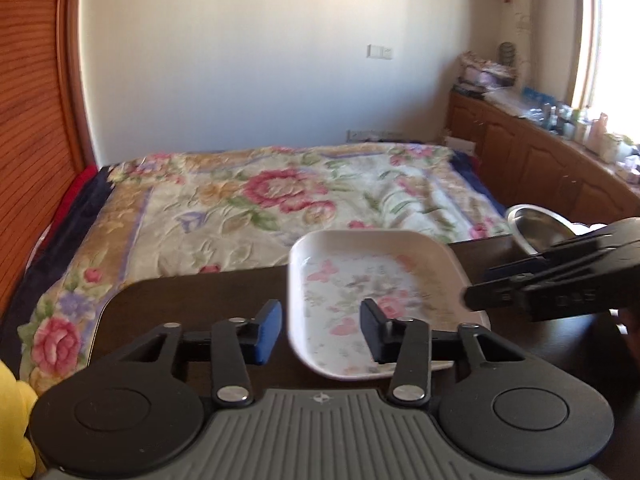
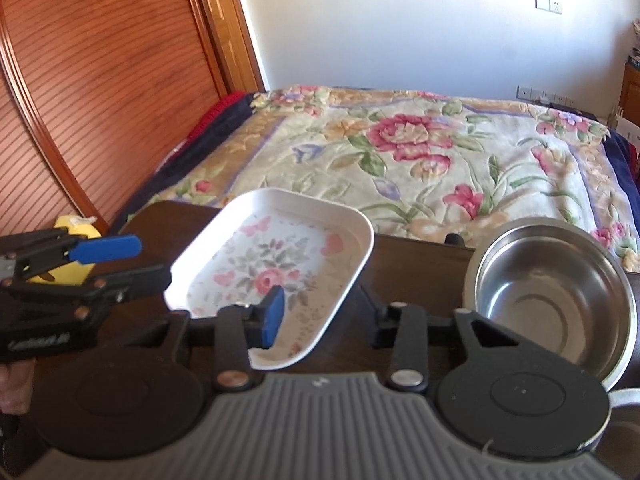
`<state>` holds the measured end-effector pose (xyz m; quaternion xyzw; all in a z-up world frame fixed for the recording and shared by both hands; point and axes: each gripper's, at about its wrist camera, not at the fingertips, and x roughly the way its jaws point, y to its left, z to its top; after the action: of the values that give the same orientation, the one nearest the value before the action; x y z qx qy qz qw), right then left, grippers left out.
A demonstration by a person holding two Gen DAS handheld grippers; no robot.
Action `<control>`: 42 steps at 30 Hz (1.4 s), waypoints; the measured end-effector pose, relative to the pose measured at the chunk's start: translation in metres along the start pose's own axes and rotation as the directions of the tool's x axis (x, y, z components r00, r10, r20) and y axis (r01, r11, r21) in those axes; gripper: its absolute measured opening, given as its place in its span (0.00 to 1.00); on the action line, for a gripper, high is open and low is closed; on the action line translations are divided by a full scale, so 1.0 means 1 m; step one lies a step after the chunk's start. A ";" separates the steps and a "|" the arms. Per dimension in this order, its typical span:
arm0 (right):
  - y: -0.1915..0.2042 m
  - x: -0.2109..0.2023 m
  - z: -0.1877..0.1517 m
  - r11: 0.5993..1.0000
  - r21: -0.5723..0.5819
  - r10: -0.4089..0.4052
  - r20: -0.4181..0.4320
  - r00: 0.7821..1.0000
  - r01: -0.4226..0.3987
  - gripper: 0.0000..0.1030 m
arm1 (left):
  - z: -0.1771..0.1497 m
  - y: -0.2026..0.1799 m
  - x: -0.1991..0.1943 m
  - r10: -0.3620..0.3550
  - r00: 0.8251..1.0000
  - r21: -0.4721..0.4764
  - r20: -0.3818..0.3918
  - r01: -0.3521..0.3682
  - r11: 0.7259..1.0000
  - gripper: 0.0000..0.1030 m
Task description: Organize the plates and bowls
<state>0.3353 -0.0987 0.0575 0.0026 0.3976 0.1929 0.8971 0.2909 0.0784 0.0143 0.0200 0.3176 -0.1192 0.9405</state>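
Observation:
A white rectangular plate with a flower print (image 1: 360, 284) (image 2: 276, 264) lies on the dark table (image 1: 192, 296) (image 2: 408, 264). A steel bowl (image 2: 552, 292) stands to its right; its rim shows in the left wrist view (image 1: 536, 224). My left gripper (image 1: 322, 330) is open, its jaws astride the plate's near left edge. My right gripper (image 2: 326, 314) is open, its jaws astride the plate's near right edge. Each gripper shows from the side in the other view: the right one (image 1: 560, 280), the left one (image 2: 100, 264).
A bed with a floral blanket (image 1: 280, 196) (image 2: 420, 148) lies beyond the table. A wooden wardrobe (image 2: 100, 80) stands at the left, low cabinets with clutter (image 1: 540, 148) at the right. A yellow soft toy (image 2: 76, 232) sits at the table's left.

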 end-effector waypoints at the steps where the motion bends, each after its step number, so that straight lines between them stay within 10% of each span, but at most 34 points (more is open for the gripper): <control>1: 0.000 0.002 0.000 1.000 -0.012 0.004 -0.017 1.000 -0.004 0.36 | -0.001 0.003 0.004 0.003 1.000 -0.008 -0.007 -0.003 1.000 0.37; 17: 0.004 0.019 0.003 0.997 -0.071 -0.004 -0.098 0.995 -0.003 0.32 | -0.006 0.013 0.031 -0.019 0.998 -0.041 -0.056 0.017 0.999 0.20; 42: 0.014 0.008 -0.010 0.996 -0.075 0.036 -0.103 0.994 -0.043 0.27 | -0.021 0.015 -0.005 -0.052 0.994 -0.037 -0.092 0.049 0.998 0.19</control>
<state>0.3281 -0.0849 0.0475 -0.0339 0.4350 0.2256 0.8710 0.2781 0.0961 0.0004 0.0013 0.3634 -0.1363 0.9216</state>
